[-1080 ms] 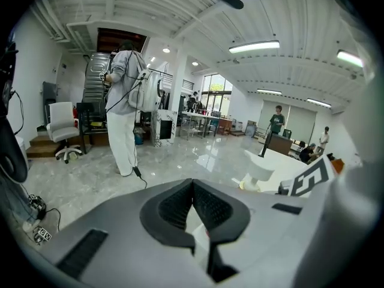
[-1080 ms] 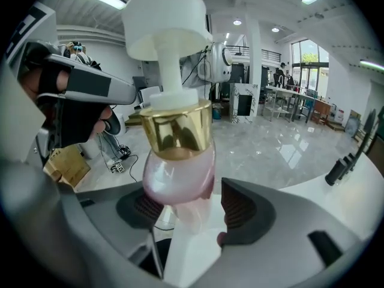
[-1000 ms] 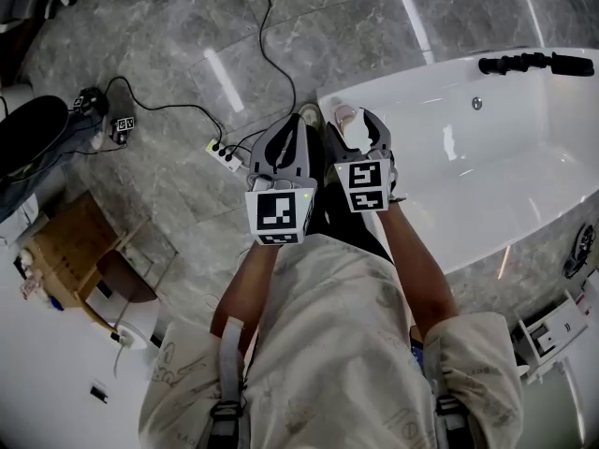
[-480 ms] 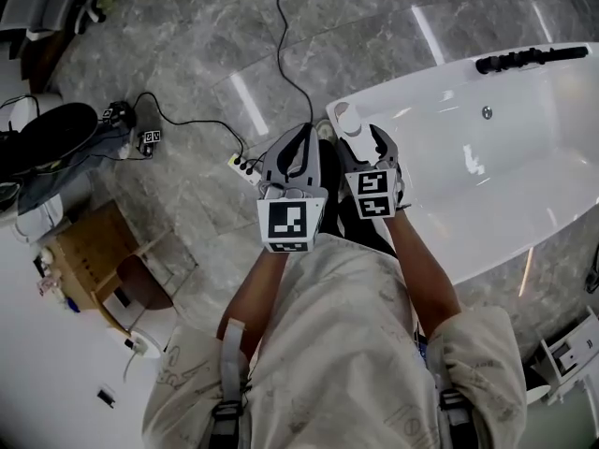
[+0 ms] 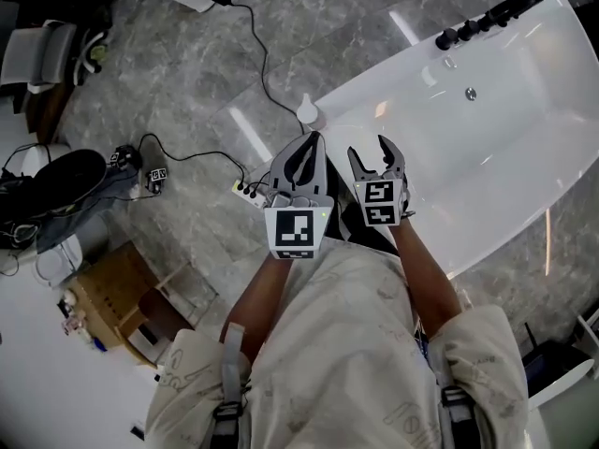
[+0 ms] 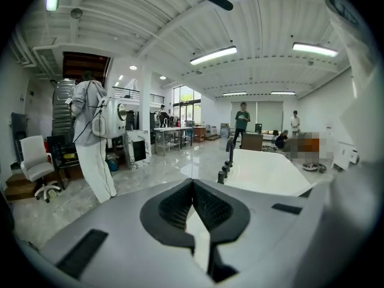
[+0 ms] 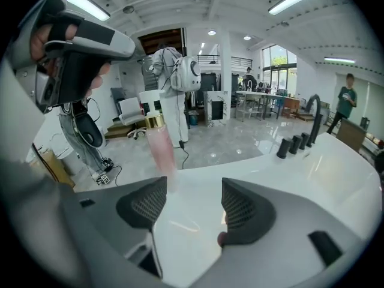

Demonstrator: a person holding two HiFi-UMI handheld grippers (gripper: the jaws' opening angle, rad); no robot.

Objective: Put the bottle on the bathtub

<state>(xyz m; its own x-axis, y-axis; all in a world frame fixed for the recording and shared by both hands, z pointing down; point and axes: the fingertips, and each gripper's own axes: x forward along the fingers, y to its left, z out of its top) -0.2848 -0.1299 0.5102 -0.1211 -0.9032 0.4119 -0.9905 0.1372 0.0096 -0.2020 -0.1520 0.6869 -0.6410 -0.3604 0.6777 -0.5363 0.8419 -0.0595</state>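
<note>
The bottle [image 7: 159,143], pale pink with a gold collar and a white cap, stands upright on the corner of the white bathtub's rim [image 7: 282,173]. In the head view the bottle [image 5: 309,112] shows at the tub's near-left corner [image 5: 374,101]. My right gripper [image 7: 193,203] is open with nothing between its fingers, and the bottle stands a little beyond its left finger. In the head view my right gripper [image 5: 372,150] hovers over the tub's edge. My left gripper [image 5: 312,140] is beside it with its jaws together. The left gripper [image 6: 192,185] holds nothing.
Black faucet fittings [image 5: 482,19] sit at the tub's far end. On the marble floor to the left lie a power strip with cables [image 5: 245,190], a cardboard box [image 5: 112,293] and a black chair [image 5: 56,181]. A figure in a white suit [image 6: 90,137] stands further back in the room.
A second ago the bottle stood between the right gripper's jaws at the tub rim. The right gripper has since drawn back, leaving the bottle standing alone. The left gripper stayed shut.
</note>
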